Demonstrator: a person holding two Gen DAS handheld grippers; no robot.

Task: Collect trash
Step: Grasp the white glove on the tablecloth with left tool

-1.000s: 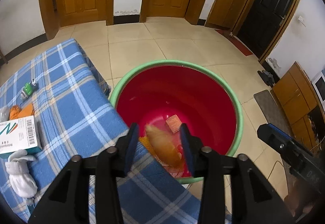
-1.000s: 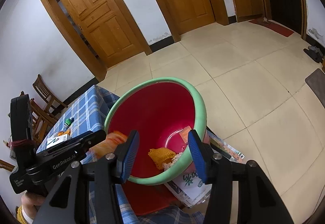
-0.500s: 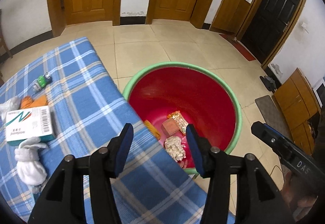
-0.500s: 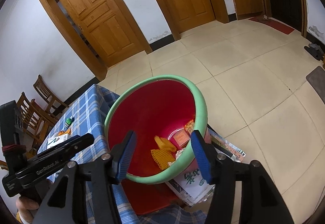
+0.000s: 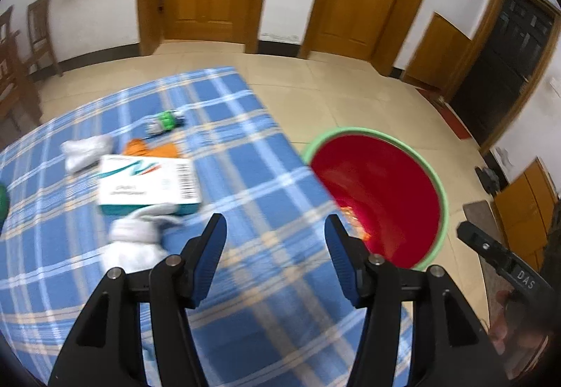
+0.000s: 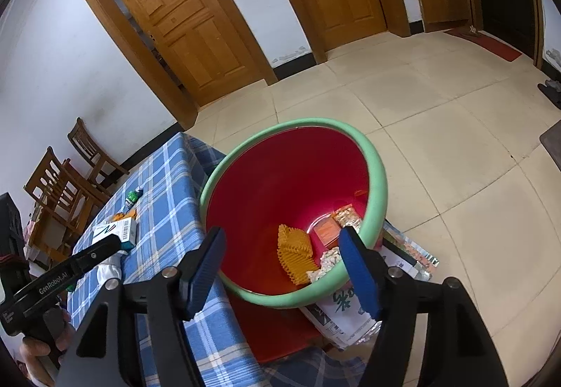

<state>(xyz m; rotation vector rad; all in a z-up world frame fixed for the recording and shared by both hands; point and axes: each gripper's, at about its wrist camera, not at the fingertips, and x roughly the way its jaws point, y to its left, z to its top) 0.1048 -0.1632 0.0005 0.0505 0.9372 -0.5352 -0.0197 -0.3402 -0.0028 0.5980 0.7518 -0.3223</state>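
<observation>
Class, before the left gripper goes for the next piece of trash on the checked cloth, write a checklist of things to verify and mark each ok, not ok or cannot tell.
1. Left gripper open and holding nothing: ok.
2. Right gripper open and holding nothing: ok.
3. Red bin beside the table, mouth unobstructed: ok.
4. Trash left on the checked cloth: ok; white crumpled piece, white box, orange scrap, small green item.
5. Sharp view of the nearest target: not ok, the left wrist view is motion-blurred.
6. Whether the white box is trash: cannot tell.
</observation>
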